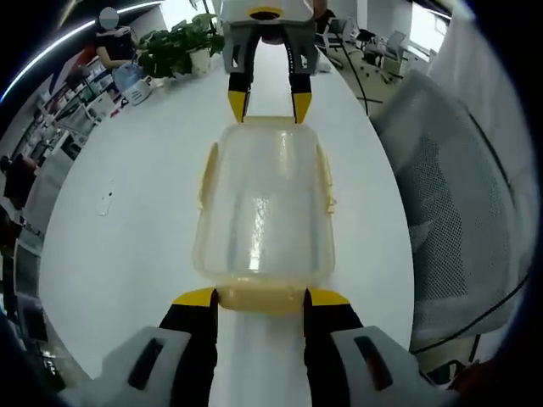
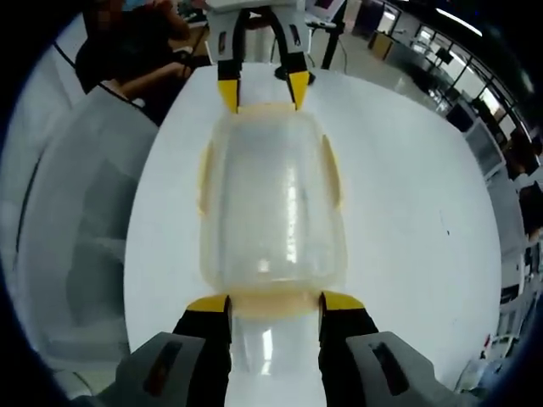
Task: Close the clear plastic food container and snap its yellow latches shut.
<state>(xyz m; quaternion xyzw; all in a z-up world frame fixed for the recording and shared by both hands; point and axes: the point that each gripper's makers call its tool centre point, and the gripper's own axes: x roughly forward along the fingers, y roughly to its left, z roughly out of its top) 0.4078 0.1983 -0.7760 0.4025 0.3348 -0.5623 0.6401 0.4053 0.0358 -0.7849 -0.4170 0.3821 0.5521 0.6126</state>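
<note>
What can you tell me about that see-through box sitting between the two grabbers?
The clear plastic food container is a rounded rectangular box, frosted and see-through, with its lid on top. Yellow latches run along both long sides and at each short end. It lies flat on the white table, apparently empty. The left gripper has its open jaws at one short end, and the right gripper likewise meets the opposite end. Whether the latches are snapped shut cannot be told.

Clear lidded container (image 1: 264, 208) lies flat on table, yellow latches (image 1: 206, 175) flared outward.
</note>
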